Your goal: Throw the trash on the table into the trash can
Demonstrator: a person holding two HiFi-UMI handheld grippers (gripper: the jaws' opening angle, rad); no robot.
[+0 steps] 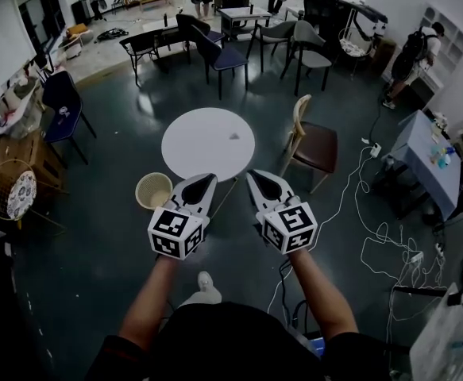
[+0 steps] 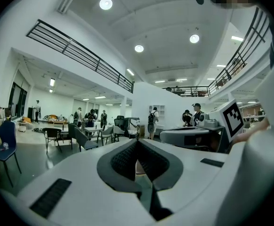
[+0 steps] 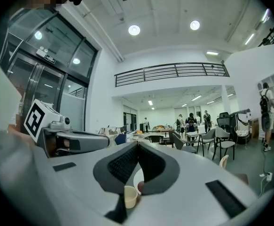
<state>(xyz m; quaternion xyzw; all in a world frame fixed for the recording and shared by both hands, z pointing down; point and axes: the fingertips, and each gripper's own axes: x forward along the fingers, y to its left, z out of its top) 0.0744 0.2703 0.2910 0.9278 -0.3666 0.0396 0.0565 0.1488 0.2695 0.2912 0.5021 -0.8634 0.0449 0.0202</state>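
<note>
The left gripper (image 1: 206, 179) is clenched, its jaws meeting at the tips with nothing between them; the right gripper (image 1: 256, 175) is clenched too and also empty; both are held side by side at the near edge of the round white table (image 1: 191, 145); the trash, one small dark piece (image 1: 233, 136), lies on this table, right of its centre; the beige trash can (image 1: 153, 190) stands on the floor at the table's near left; a brown chair (image 1: 317, 146) stands to the table's right.
</note>
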